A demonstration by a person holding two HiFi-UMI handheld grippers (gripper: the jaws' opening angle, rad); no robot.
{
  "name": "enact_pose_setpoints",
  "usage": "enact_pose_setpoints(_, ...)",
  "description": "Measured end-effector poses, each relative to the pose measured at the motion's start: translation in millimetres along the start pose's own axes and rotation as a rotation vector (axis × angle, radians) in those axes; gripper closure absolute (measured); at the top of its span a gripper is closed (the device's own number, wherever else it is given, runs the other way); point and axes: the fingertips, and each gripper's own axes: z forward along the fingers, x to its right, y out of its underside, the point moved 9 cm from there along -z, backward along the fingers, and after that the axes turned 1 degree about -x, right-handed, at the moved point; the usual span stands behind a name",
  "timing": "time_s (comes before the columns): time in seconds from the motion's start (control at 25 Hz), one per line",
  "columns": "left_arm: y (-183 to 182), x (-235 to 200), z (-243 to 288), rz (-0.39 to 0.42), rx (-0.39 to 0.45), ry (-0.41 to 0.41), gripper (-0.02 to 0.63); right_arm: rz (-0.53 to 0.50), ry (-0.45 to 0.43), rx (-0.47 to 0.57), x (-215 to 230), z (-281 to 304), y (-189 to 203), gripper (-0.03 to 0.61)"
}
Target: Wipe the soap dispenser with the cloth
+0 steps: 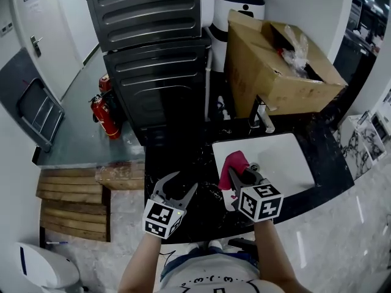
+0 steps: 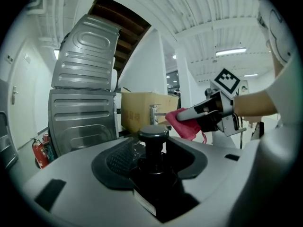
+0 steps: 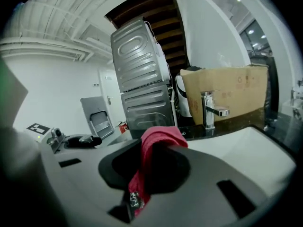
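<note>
In the left gripper view a black soap dispenser (image 2: 152,132) with a round pump head stands upright between the jaws of my left gripper (image 2: 152,151). The jaws are open, with a gap at each side of the bottle. From the head view the left gripper (image 1: 179,187) is over the black counter (image 1: 195,224), and the dark bottle is hard to make out against it. My right gripper (image 1: 239,177) is shut on a red cloth (image 1: 234,165), just right of the left gripper by the sink's near-left corner. The cloth (image 3: 152,148) hangs bunched out of the right jaws.
A white sink basin (image 1: 278,157) with a chrome faucet (image 1: 263,118) is set in the counter to the right. Behind it stands an open cardboard box (image 1: 275,66). Two stacked grey machines (image 1: 156,54) rise at the back, with fire extinguishers (image 1: 105,116) on the floor to the left.
</note>
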Motion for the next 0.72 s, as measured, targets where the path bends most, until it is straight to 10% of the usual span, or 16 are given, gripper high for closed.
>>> enact_pose_setpoints(0.2, -3.2, -1.9, 3.4, -0.008, -0.019, 0.053, 0.518, -0.005, -0.006, -0.008, -1.3, 0.4, 1.2, 0.528)
enact_pose_setpoints(0.56, -0.6, -63.1, -22.3, -0.997, 0.405, -0.040, 0.522, -0.035, -0.048, 0.017, -9.9, -3.0, -13.0, 0.528)
enact_pose_setpoints(0.72, -8.9, -64.5, -22.7, -1.231, 0.606, 0.011, 0.522, -0.049, -0.079, 0.035, -18.7, -1.8, -19.3, 0.528)
